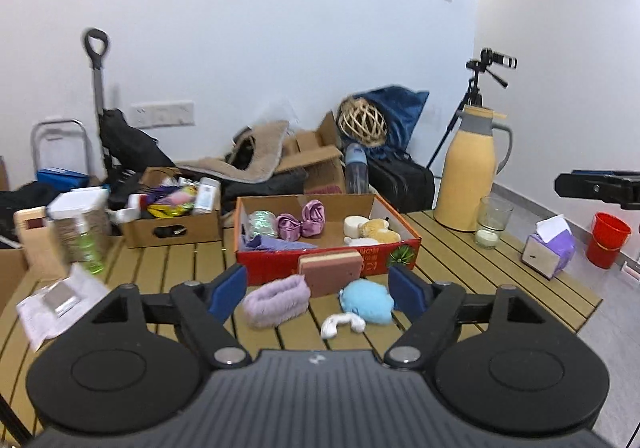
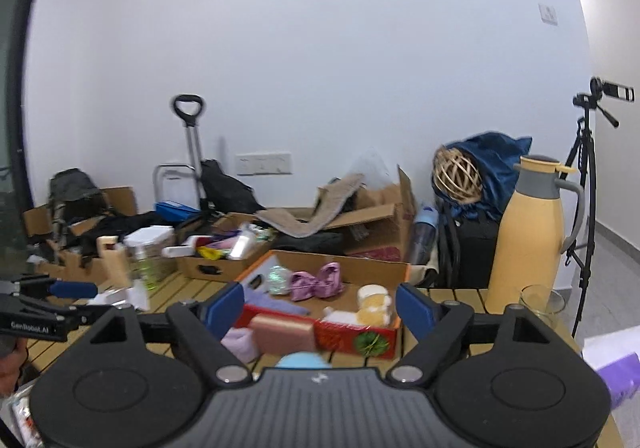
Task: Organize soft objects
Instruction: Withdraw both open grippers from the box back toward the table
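Both your left claw (image 1: 318,290) and right claw (image 2: 320,308) hang spread and empty (nothing between the pads), so the purple scrunchie (image 1: 276,300), blue pouch (image 1: 366,300) and pink sponge (image 1: 330,274) wait outside the red box (image 1: 280,268) on the table (image 1: 460,248).

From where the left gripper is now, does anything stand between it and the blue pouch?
Nothing visible does. The left gripper is open and empty, and the blue pouch lies on the table just ahead of it, uncovered.
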Motion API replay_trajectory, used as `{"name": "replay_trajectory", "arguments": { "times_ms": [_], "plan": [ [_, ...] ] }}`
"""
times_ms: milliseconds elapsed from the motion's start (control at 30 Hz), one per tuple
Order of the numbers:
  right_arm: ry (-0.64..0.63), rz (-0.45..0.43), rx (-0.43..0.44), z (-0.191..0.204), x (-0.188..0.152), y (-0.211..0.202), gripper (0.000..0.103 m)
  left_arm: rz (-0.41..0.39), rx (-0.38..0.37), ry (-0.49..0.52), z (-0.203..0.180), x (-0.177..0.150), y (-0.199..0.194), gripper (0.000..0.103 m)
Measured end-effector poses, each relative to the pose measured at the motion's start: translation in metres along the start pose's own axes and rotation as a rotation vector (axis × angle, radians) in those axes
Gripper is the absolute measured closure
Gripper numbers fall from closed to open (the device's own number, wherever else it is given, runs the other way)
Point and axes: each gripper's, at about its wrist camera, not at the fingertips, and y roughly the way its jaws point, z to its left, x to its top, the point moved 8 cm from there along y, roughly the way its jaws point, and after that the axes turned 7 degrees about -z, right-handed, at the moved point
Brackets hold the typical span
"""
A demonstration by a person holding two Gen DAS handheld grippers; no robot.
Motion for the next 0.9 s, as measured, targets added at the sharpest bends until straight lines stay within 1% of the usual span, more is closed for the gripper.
{"name": "replay_trajectory", "arguments": {
  "times_ms": [67, 133, 167, 200, 233, 300, 400, 433, 500, 600, 733, 833, 900],
  "plan": [
    [0.000, -0.027, 0.011, 0.011, -0.008, -0.031, 0.016, -0.038, 0.011, -0.001, -0.005, -0.010, -0.036, 0.018],
    [0.004, -0.053, 0.019, 0.022, -0.017, -0.062, 0.014, -0.079, 0.012, -0.002, -0.009, -0.023, -0.068, 0.014],
    [0.007, -0.068, 0.026, 0.027, -0.023, -0.079, 0.012, -0.108, 0.004, -0.001, -0.012, -0.032, -0.087, 0.009],
    [0.008, -0.086, 0.036, 0.033, -0.030, -0.095, 0.011, -0.127, -0.005, -0.005, -0.014, -0.042, -0.104, 0.007],
    [0.006, -0.103, 0.043, 0.038, -0.036, -0.110, 0.009, -0.139, -0.007, -0.017, -0.015, -0.052, -0.118, 0.007],
    [-0.001, -0.125, 0.036, 0.045, -0.053, -0.135, 0.007, -0.153, 0.017, -0.043, -0.015, -0.070, -0.141, 0.005],
    [-0.031, -0.130, 0.011, 0.059, -0.080, -0.163, 0.003, -0.173, 0.037, -0.030, -0.012, -0.086, -0.163, 0.003],
    [-0.054, -0.130, 0.024, 0.066, -0.087, -0.169, 0.001, -0.165, 0.050, -0.036, -0.010, -0.087, -0.164, 0.003],
    [-0.106, -0.112, 0.056, 0.078, -0.095, -0.173, 0.001, -0.165, 0.071, -0.032, -0.006, -0.085, -0.163, 0.003],
    [-0.157, -0.099, 0.065, 0.090, -0.098, -0.168, 0.001, -0.169, 0.076, -0.049, -0.002, -0.084, -0.158, 0.003],
    [-0.149, -0.069, 0.079, 0.097, -0.105, -0.156, 0.001, -0.142, 0.061, -0.063, -0.003, -0.094, -0.142, 0.003],
    [-0.116, -0.042, 0.090, 0.092, -0.114, -0.140, 0.001, -0.106, 0.067, -0.093, 0.002, -0.104, -0.122, 0.003],
    [-0.094, -0.019, 0.083, 0.089, -0.120, -0.124, 0.001, -0.072, 0.081, -0.110, 0.008, -0.111, -0.103, 0.004]
  ]
}}
